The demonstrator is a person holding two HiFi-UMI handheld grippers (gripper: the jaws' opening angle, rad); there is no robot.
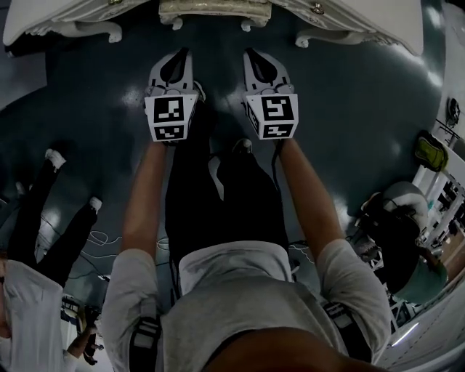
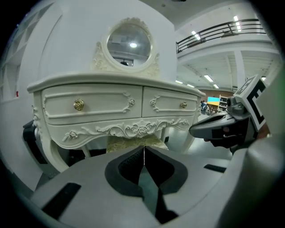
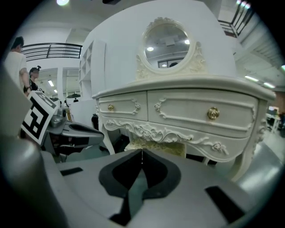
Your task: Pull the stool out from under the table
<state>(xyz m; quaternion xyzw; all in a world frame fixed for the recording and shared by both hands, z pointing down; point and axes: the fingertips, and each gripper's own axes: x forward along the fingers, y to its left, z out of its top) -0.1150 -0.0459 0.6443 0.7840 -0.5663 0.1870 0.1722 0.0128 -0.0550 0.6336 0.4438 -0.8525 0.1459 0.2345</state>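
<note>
A cream stool (image 1: 215,11) with a patterned cushion sits tucked under the white carved dressing table (image 1: 378,22) at the top of the head view. Its cushion (image 2: 131,143) shows beneath the table's carved apron in the left gripper view, and its cushion (image 3: 156,146) also shows in the right gripper view. My left gripper (image 1: 176,59) and right gripper (image 1: 259,58) hover side by side short of the stool, both shut and empty. The left gripper's tips (image 2: 144,149) meet in a thin line; the right gripper (image 3: 142,153) looks the same.
The table has two drawers with brass knobs (image 2: 79,104) and an oval mirror (image 2: 129,42). Its curved legs (image 1: 102,30) flank the stool. A person in dark trousers (image 1: 43,211) stands at the left. Cables (image 1: 98,240) lie on the dark floor; equipment (image 1: 407,232) stands at right.
</note>
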